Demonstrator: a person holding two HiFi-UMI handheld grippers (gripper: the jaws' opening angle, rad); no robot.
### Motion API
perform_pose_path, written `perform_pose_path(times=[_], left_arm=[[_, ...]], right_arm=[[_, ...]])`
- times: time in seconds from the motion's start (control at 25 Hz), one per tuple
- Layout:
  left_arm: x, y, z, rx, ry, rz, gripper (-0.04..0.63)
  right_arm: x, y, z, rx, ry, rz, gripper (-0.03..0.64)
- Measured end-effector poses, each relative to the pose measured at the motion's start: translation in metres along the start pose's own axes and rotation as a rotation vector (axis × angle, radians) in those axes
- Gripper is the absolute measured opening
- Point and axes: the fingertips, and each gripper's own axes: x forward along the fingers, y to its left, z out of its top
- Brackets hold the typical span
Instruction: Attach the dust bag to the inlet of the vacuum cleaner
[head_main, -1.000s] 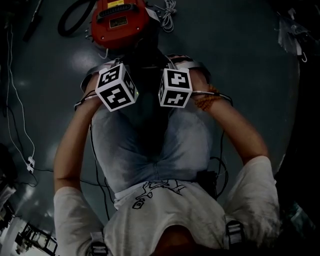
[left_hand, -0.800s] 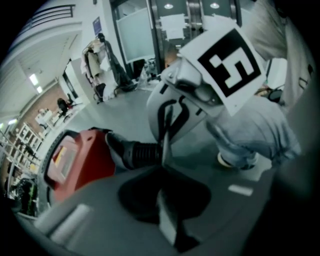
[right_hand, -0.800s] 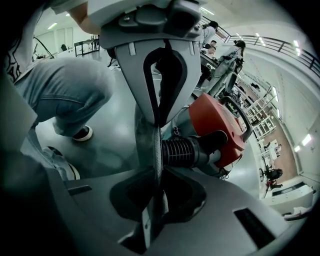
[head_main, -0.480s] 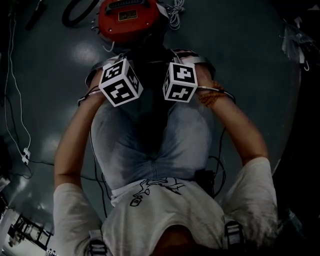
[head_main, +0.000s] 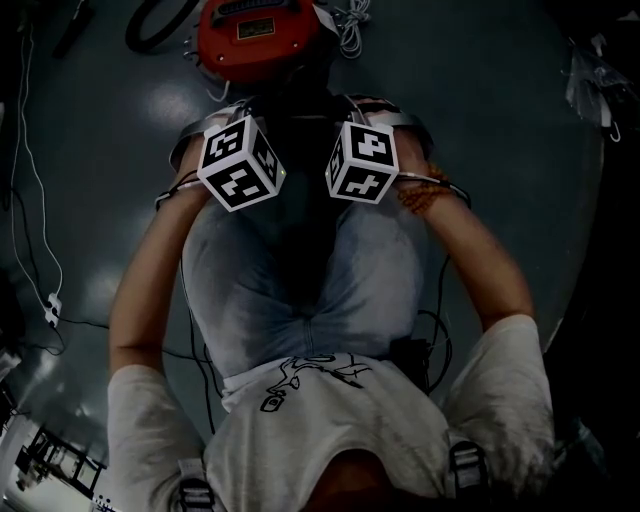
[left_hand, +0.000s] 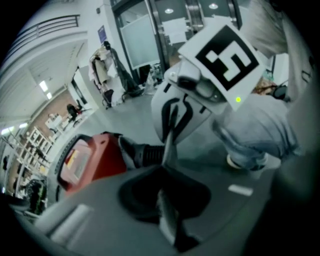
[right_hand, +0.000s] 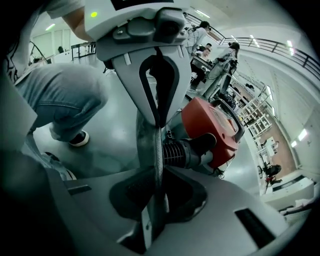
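The red vacuum cleaner (head_main: 258, 40) stands on the floor just beyond my two grippers. In the right gripper view its black ribbed inlet (right_hand: 177, 152) sticks out toward me from the red body (right_hand: 212, 130). A thin grey dust bag edge (right_hand: 152, 145) runs between the two grippers, seen edge-on. My right gripper (right_hand: 155, 210) is shut on one end. The left gripper (right_hand: 157, 95) faces it, shut on the other end. From the left gripper view the same strip (left_hand: 169, 145) leads from my left gripper (left_hand: 167, 215) to the right gripper (left_hand: 172, 117), beside the inlet (left_hand: 150, 154). Overhead, the marker cubes hide both sets of jaws.
The person crouches with jeans-clad knees (head_main: 300, 280) right behind the grippers. A white cable (head_main: 40, 200) trails on the floor at left, a black hose (head_main: 150, 25) and a white cord coil (head_main: 350, 30) lie beside the vacuum. Shelves and people stand far off.
The head view has shifted slightly, so the vacuum sits a little higher in the picture. Both grippers stay close together in front of it, still holding the strip.
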Motion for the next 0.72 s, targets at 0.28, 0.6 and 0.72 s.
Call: perform_pose_path(times=[0.28,0.6,0.72], left_arm=[[-0.002,0.004,0.002,0.008,0.001,0.006,0.015],[-0.002,0.014,0.004,0.036,0.005,0.033,0.014],[-0.003,0.015,0.01,0.051,-0.007,0.043,0.014]], right_arm=[[0.001,-0.003,0.001,0.042,-0.025,0.002,0.038],[0.002,-0.007,0.001,0.08,-0.047,-0.008,0.048],[0.003,-0.006,-0.003,0.103,-0.051,-0.004,0.048]])
